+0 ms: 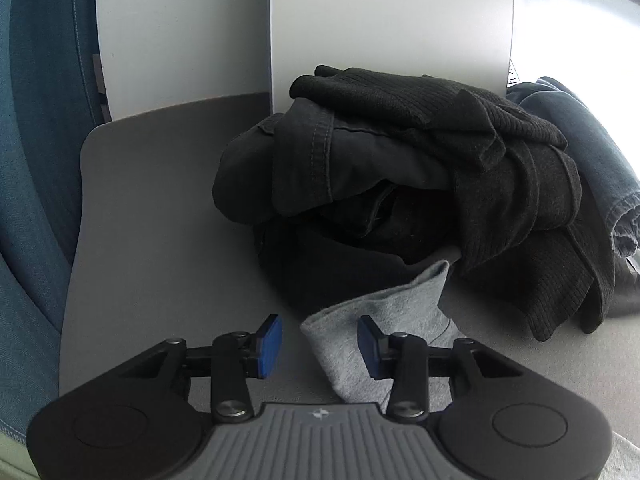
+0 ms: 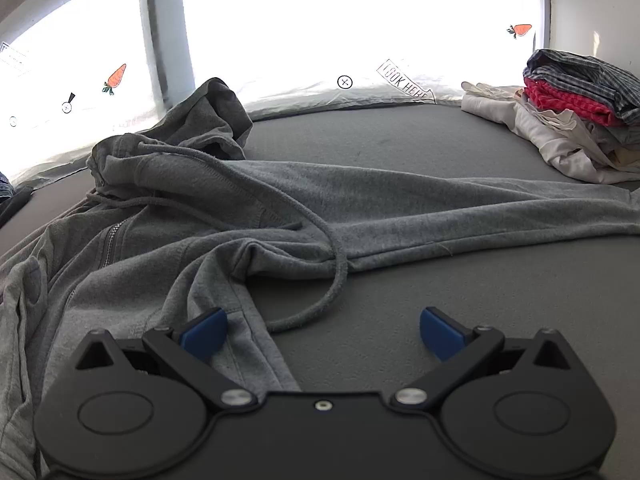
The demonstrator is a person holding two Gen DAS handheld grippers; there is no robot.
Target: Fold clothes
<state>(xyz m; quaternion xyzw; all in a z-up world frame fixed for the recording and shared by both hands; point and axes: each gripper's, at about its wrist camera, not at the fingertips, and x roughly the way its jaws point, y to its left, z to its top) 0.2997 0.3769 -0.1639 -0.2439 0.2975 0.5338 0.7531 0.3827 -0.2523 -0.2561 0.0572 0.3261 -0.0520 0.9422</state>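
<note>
Surface: a grey table (image 2: 400,148) with a matte top; its rounded corner showed at 10 o'clock in the left wrist view.
Room: bright window panes (image 2: 340,20) ran along the table's far edge, washed out white, with carrot stickers (image 2: 116,76) and a "LOOK HERE" label (image 2: 406,80) on them. A white panel (image 1: 388,20) stood at 12 o'clock behind the dark clothes; teal fabric (image 1: 36,160) filled the 9 o'clock side of the left view.
Hoodie: a grey zip hoodie (image 2: 180,208) lay spread on the table from 8 to 3 o'clock in the right view, hood bunched at 11 o'clock, one sleeve stretched toward 3 o'clock, its drawstring (image 2: 332,264) looped onto the bare table.
Left gripper (image 1: 319,340): jaws spread, a grey sleeve end (image 1: 380,320) lying between the blue pads without being pinched.
Right gripper (image 2: 323,330): jaws spread wide, the left pad over the hoodie's edge, the right pad over bare table.
Dark pile (image 1: 400,168): black and dark clothes heaped at 1 o'clock in the left view, a blue denim piece (image 1: 592,152) beside it at 3 o'clock.
Folded stack (image 2: 572,112): plaid, red and white clothes at 2 o'clock in the right view.
</note>
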